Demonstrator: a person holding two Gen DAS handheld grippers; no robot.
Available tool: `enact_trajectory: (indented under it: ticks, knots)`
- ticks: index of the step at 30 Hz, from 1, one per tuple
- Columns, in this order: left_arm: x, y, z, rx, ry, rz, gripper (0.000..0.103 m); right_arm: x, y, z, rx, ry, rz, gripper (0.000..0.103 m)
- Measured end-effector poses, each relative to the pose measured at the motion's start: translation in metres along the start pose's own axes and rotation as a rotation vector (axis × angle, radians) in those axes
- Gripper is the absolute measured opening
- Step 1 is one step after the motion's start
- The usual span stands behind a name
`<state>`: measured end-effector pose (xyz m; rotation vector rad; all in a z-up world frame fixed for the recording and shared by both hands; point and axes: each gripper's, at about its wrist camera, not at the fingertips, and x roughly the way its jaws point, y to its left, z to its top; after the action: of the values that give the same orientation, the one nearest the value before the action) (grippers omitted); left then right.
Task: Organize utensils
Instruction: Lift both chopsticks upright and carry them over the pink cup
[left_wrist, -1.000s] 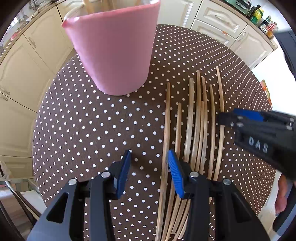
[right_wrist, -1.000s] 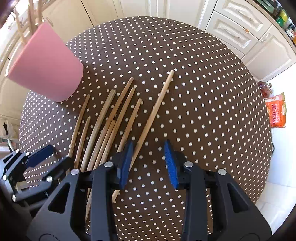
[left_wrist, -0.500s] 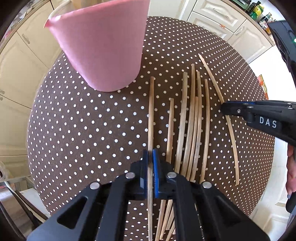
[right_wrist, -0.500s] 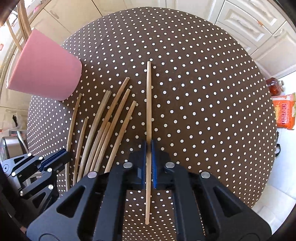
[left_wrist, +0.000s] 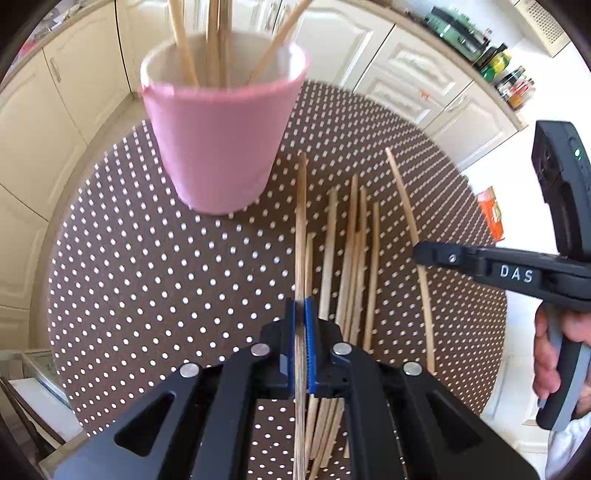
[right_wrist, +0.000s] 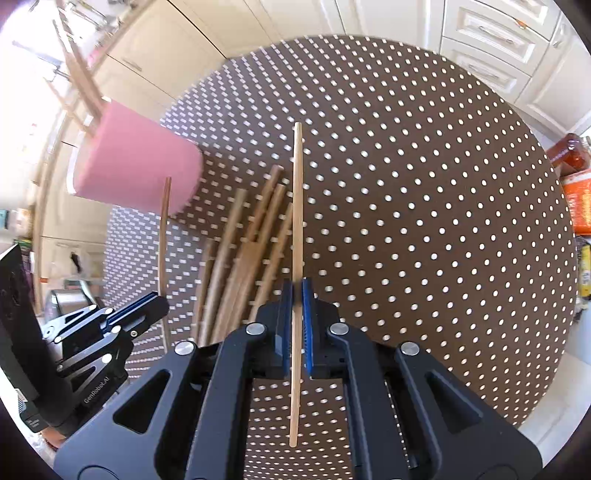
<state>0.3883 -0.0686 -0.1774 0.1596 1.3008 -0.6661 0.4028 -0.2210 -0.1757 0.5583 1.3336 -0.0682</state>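
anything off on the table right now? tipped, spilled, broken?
Nothing stands out. The pink cup stands upright on the dotted table with chopsticks in it. The loose chopsticks lie roughly side by side, none visibly broken. Left gripper and right gripper each hold one stick in shut jaws.

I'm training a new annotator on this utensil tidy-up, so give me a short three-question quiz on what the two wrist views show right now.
1. True or false: the left gripper is shut on a chopstick.
2. Multiple choice: the pink cup holds A) nothing, B) several chopsticks standing in it, C) spoons.
3. Fill in: the right gripper grips its chopstick while more chopsticks lie in a loose pile on the ____ tablecloth.

Key: 1 true; 2 B; 3 brown, white-dotted.
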Motion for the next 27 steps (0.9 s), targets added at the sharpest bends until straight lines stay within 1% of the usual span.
enact_trajectory:
  ticks: [2, 5, 8, 10, 12, 16, 18, 20, 24, 25, 27]
  knots:
    - [-0.011, -0.001, 0.0, 0.001, -0.032, -0.014, 0.005, -0.011, -0.003, -0.003, -0.002, -0.027, 0.022, 0.006]
    - [-0.028, -0.004, 0.001, -0.005, -0.073, -0.025, 0.005, -0.033, -0.005, -0.008, 0.007, -0.08, 0.084, 0.006]
    - [-0.052, -0.004, 0.002, -0.02, -0.133, -0.049, 0.005, -0.063, -0.006, -0.009, -0.009, -0.155, 0.138, 0.006]
    - [-0.073, -0.003, 0.005, -0.024, -0.192, -0.065, 0.005, -0.083, -0.004, -0.007, -0.03, -0.211, 0.164, 0.006]
    - [-0.093, -0.001, 0.009, -0.032, -0.254, -0.071, 0.005, -0.1, 0.0, -0.008, -0.051, -0.257, 0.186, 0.006]
    - [-0.136, 0.005, 0.016, -0.071, -0.409, -0.079, 0.005, -0.134, 0.012, 0.0, -0.116, -0.35, 0.229, 0.006]
    - [-0.156, 0.004, 0.021, -0.082, -0.489, -0.068, 0.005, -0.151, 0.02, 0.002, -0.148, -0.405, 0.244, 0.006]
    - [-0.175, 0.005, 0.025, -0.095, -0.57, -0.065, 0.005, -0.157, 0.028, 0.011, -0.17, -0.453, 0.259, 0.006]
    - [-0.201, 0.014, 0.037, -0.14, -0.732, -0.045, 0.005, -0.174, 0.042, 0.025, -0.233, -0.579, 0.272, 0.006]
    - [-0.205, 0.016, 0.041, -0.15, -0.766, -0.042, 0.005, -0.169, 0.064, 0.023, -0.246, -0.609, 0.264, 0.006]
    - [-0.212, 0.019, 0.048, -0.17, -0.833, -0.022, 0.005, -0.171, 0.075, 0.027, -0.267, -0.665, 0.267, 0.006]
